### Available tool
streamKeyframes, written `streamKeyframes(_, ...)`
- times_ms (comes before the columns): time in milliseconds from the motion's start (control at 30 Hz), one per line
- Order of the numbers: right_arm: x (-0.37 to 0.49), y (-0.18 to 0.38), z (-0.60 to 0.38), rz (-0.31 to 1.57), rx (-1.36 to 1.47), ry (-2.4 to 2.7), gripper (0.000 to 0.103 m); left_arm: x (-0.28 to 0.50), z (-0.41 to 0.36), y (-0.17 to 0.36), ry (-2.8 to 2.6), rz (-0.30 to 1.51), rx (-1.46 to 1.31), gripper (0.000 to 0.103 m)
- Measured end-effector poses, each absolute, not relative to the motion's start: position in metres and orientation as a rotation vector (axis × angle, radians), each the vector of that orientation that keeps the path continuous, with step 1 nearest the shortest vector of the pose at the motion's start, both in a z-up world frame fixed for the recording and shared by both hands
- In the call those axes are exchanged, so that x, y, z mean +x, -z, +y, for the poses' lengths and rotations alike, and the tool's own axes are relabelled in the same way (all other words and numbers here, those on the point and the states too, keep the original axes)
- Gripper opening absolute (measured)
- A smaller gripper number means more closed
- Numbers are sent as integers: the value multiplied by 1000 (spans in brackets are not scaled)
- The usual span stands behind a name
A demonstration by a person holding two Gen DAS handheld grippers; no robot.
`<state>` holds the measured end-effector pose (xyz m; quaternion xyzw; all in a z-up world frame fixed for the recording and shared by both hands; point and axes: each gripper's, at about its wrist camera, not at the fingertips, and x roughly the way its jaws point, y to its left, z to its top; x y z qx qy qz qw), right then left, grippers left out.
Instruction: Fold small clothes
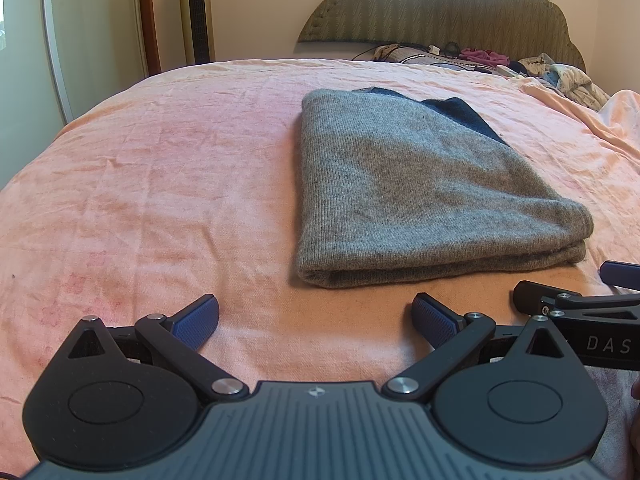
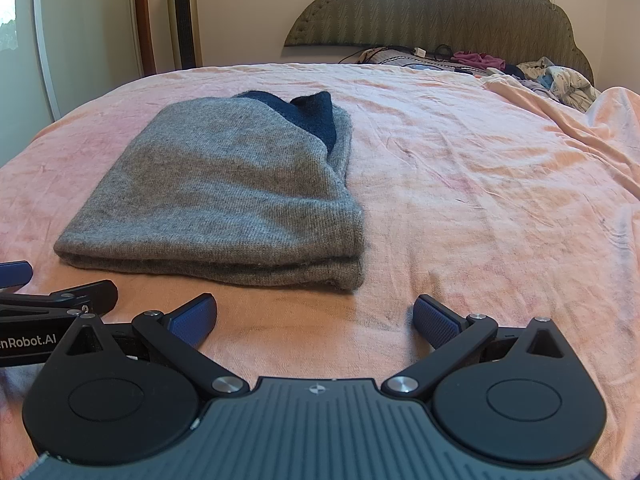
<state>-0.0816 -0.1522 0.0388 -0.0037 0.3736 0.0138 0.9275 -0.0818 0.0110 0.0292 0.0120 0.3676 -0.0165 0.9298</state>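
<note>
A grey knitted garment [image 1: 404, 188] lies folded into a thick rectangle on the pink bedsheet [image 1: 160, 184], with a dark blue part [image 1: 464, 114] showing at its far end. My left gripper [image 1: 316, 320] is open just short of its near edge, nothing between the blue pads. In the right wrist view the same folded garment [image 2: 224, 200] lies ahead to the left, its dark blue part [image 2: 312, 114] at the far end. My right gripper [image 2: 316, 320] is open and empty over the sheet [image 2: 480, 200]. Each gripper shows at the other view's edge.
A loose pile of clothes and cables [image 1: 500, 60] lies at the head of the bed under a padded headboard [image 1: 440, 4]. A tower fan [image 1: 196, 12] and a door frame [image 1: 148, 16] stand beyond the bed's left side.
</note>
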Motion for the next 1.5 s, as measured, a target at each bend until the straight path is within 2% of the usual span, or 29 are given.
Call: streamKeyframes(1500,-83,-40,-148,782,-9,-15,103,-73,13,-34,36,813,19,103)
